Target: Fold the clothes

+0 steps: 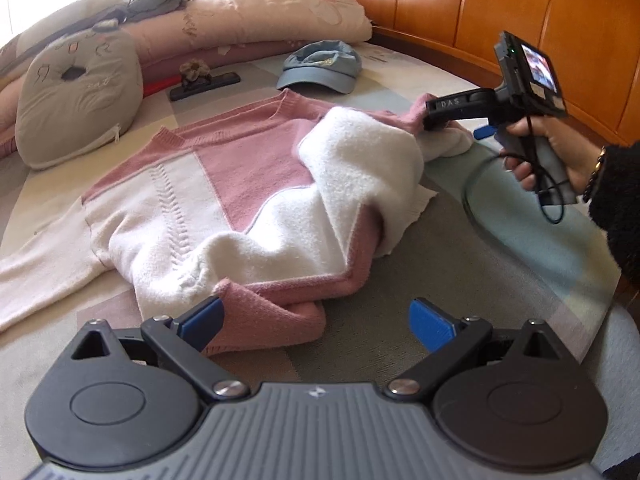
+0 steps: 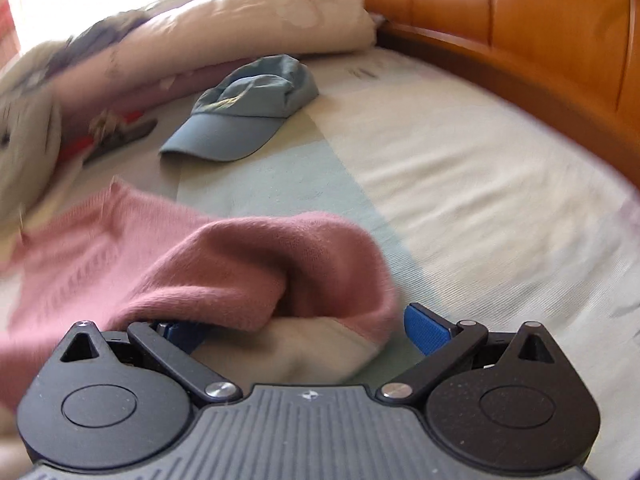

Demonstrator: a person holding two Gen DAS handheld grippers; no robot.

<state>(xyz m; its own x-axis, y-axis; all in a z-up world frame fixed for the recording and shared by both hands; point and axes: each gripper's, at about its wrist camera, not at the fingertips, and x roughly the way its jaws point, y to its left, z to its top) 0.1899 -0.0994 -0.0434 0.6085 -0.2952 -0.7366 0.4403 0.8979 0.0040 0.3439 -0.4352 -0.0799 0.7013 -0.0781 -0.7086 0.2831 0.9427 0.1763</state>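
Presently noted, item by item:

Sweater (image 1: 224, 184): pink and white knit, lying on the bed, partly folded; the right side is turned over the body so the fleecy white inside shows. One sleeve trails toward the left edge of the left wrist view.
Near hem corner: a pink fold of the sweater lies just beside the left finger of the left gripper (image 1: 316, 320).
Left gripper: both blue pads spread wide, nothing between them; the left pad (image 1: 202, 320) is at the pink fold, contact cannot be confirmed.
Right gripper (image 2: 304, 328): fingers spread; a bunched pink and white part of the sweater lies between and over them. The left pad is mostly covered by cloth, the right pad (image 2: 426, 330) stands clear beside it. No pinch is visible.
Right hand (image 1: 548, 152): wrapped around the grey handle of the right gripper, dark fuzzy sleeve and a bracelet at the wrist; a black cable loops below.
Bed sheet (image 2: 460, 184): pale checked cover, under everything.
Blue cap (image 1: 320, 70): on the sheet beyond the sweater, apart from it.
Grey cushion (image 1: 76, 96): left of the sweater, near its shoulder.
Rolled quilt (image 1: 260, 16): along the far side.
Headboard (image 1: 500, 8): orange wood, at right.
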